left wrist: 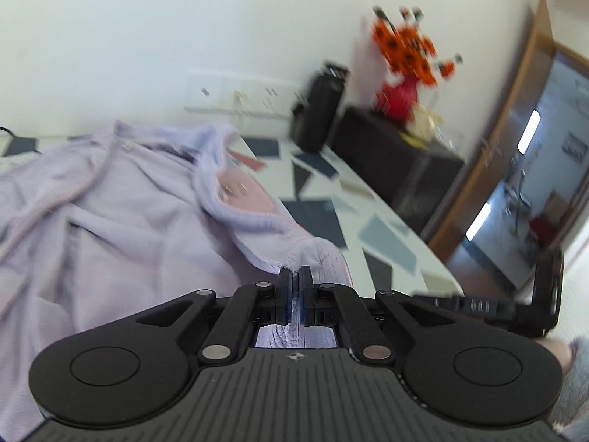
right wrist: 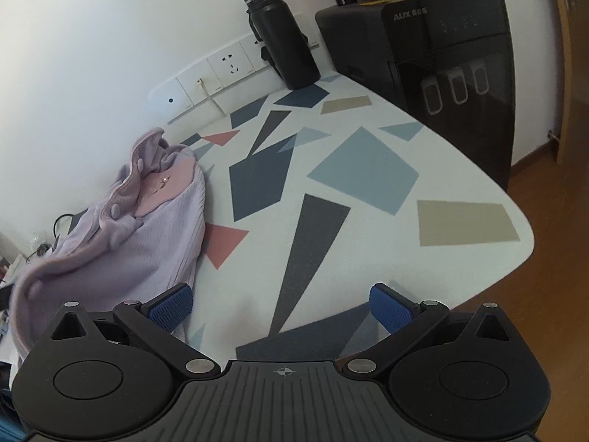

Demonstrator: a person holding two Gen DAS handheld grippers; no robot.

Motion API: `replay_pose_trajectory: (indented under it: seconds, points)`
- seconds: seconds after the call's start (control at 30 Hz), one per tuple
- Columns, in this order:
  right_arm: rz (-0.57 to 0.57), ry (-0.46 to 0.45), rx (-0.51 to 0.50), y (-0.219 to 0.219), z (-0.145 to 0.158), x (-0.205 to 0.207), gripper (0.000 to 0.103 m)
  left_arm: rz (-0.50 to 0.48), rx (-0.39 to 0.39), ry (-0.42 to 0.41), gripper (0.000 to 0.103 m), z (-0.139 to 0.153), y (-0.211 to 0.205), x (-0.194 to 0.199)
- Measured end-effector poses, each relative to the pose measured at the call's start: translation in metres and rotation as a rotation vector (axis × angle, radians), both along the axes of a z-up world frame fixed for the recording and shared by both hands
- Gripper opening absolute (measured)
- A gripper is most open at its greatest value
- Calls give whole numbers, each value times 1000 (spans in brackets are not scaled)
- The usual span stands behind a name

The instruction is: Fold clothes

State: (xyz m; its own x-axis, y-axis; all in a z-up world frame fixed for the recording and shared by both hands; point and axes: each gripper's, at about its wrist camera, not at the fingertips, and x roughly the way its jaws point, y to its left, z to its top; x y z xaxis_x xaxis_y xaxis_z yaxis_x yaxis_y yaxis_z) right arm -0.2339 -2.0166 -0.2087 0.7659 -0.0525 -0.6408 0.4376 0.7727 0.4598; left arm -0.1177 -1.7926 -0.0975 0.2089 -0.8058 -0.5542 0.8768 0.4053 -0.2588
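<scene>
Patterned table (right wrist: 368, 169), left gripper (left wrist: 294, 276) pinching lilac cardigan (left wrist: 121, 199), right gripper (right wrist: 281, 304) wide apart

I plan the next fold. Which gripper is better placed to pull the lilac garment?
Left. The left gripper is shut on the lilac garment; the right gripper is open over the table.

You've got open tabletop (right wrist: 368, 191) ahead & to the right of the right gripper (right wrist: 281, 304), nothing on it up to the rounded edge. At the back, a black flask (right wrist: 283, 37) & dark dispenser (right wrist: 434, 48) block the wall side; the lilac cardigan (right wrist: 147, 235) fills the left.
</scene>
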Motion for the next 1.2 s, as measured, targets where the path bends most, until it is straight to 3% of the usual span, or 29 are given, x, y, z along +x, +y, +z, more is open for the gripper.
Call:
replay_pose_trajectory:
  seconds: [0.17, 0.43, 0.5, 0.6, 0.67, 0.73, 0.87, 0.93, 1.03, 1.2]
  points:
    - [96, -18, 21, 24, 1, 26, 102, 224, -99, -14, 3, 22, 31, 39]
    - [265, -9, 23, 83, -1, 91, 102, 600, -72, 64, 2, -13, 98, 109]
    - [282, 5, 34, 91, -3, 102, 102, 645, -48, 76, 2, -25, 111, 118]
    - [275, 24, 32, 92, -5, 114, 102, 723, -85, 95, 2, -31, 133, 128]
    - [270, 36, 31, 93, -6, 121, 102, 824, -141, 67, 2, -23, 155, 136]
    - [266, 49, 29, 94, -6, 128, 102, 904, -147, 30, 2, -15, 166, 149]
    - [281, 58, 16, 99, -8, 144, 102, 933, -35, 57, 3, -26, 175, 182]
    - [300, 68, 8, 106, -9, 154, 102, 901, 54, 56, 3, -37, 169, 184]
    - [329, 84, -5, 116, -11, 170, 100, 855, 97, 74, 3, -52, 160, 180]
    - [377, 111, -27, 132, -15, 196, 74, 730, 160, 61, 8, -63, 138, 177]
